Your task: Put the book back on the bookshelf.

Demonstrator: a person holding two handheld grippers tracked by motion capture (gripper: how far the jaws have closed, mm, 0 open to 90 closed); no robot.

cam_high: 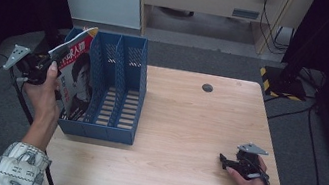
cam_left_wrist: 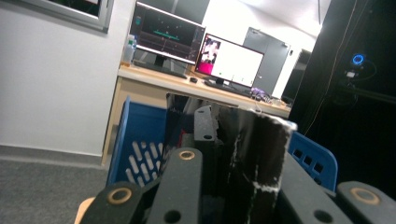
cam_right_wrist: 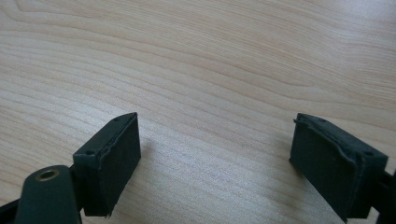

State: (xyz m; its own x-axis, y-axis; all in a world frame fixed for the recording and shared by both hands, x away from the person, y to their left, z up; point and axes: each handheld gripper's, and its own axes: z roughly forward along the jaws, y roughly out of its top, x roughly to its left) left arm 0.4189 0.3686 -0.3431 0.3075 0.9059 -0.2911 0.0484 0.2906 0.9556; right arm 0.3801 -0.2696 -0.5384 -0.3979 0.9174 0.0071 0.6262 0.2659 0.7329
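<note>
1. Pale wooden counter (cam_high: 187, 126) carries a blue file rack (cam_high: 117, 89) at nine o'clock.
2. Left tool (cam_high: 57, 57) clamps a magazine (cam_high: 76, 75), tilted into the rack's leftmost slot for filing.
3. Right tool (cam_high: 227, 163) rests at four o'clock, jaws wide, empty.

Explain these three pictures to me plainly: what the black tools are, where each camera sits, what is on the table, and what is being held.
A person holds a two-jaw tool in each hand. The high view looks down on the wooden table; the other two cameras ride on the tools and look along their jaws. The left tool is clamped on a magazine, which stands tilted in the leftmost slot of the blue file rack. In the left gripper view the magazine's edge sits between the jaws. The right tool rests on the table, jaws apart with bare wood between them.
</note>
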